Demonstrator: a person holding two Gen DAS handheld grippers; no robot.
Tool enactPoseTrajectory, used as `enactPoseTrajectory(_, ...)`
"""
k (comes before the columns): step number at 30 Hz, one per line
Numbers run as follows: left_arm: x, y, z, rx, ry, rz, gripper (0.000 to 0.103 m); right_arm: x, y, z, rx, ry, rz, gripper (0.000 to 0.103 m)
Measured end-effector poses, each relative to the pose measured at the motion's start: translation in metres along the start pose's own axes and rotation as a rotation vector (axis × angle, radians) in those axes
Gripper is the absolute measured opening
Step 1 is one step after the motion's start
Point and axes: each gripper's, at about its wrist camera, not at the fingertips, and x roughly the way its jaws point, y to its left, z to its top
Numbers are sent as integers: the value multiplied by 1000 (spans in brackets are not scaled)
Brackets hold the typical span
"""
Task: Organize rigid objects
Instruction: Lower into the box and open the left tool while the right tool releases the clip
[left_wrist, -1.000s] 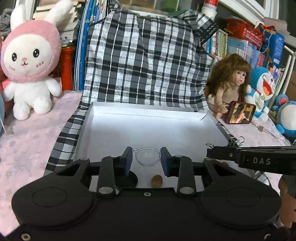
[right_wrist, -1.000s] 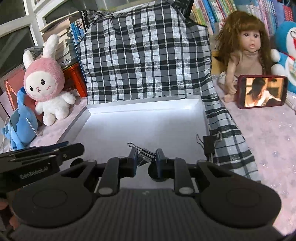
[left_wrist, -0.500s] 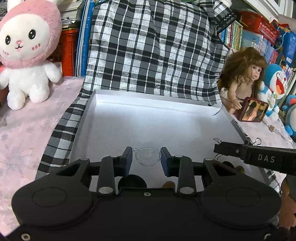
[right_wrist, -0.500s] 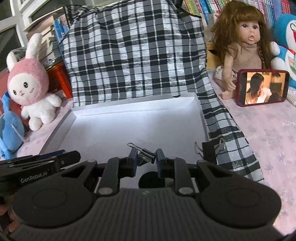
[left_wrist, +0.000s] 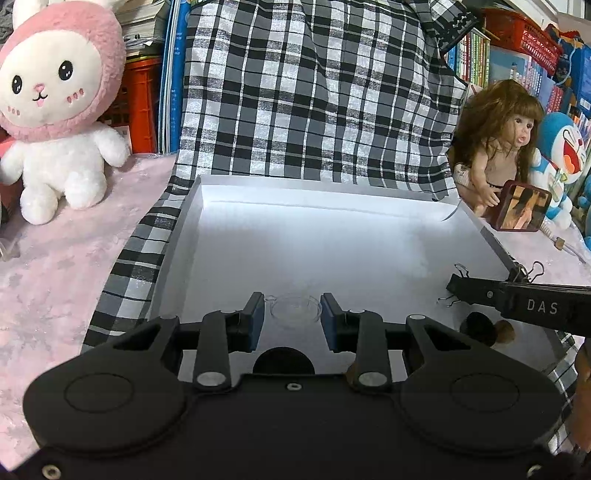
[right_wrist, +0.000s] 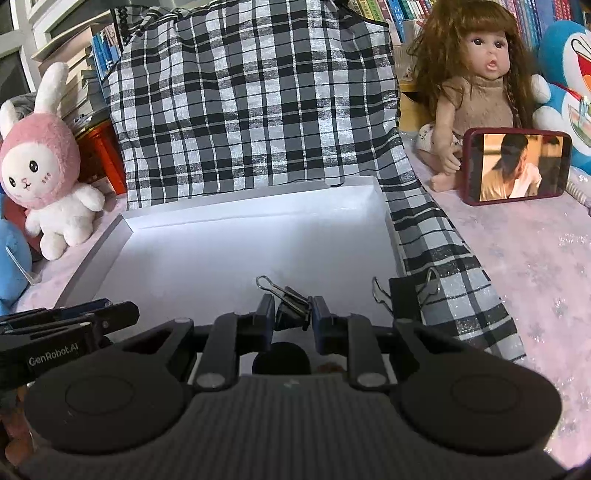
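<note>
Clear dish | gripped by left tongs | right tongs clamp binder clip | both level over white tray

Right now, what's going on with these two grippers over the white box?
A person is sorting small items over a white box. The left gripper holds a clear dish between its fingers. The right gripper is shut on a black binder clip. Another clip sits on the box's right wall. Both items are above the box floor, not yet set down.
</note>
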Motion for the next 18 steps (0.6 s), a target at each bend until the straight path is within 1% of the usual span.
enactPoseTrajectory(8,3,-2,-3,17,2,9,31,2,1,-1,-10,3,-1,26)
enactPoseTrajectory(13,3,-2,-3,16,1,10,32,2,1,-1,-5,2,2,28)
enactPoseTrajectory(18,3,-2,-3,22,0,12,32,1,1,-1,-11,4,2,29)
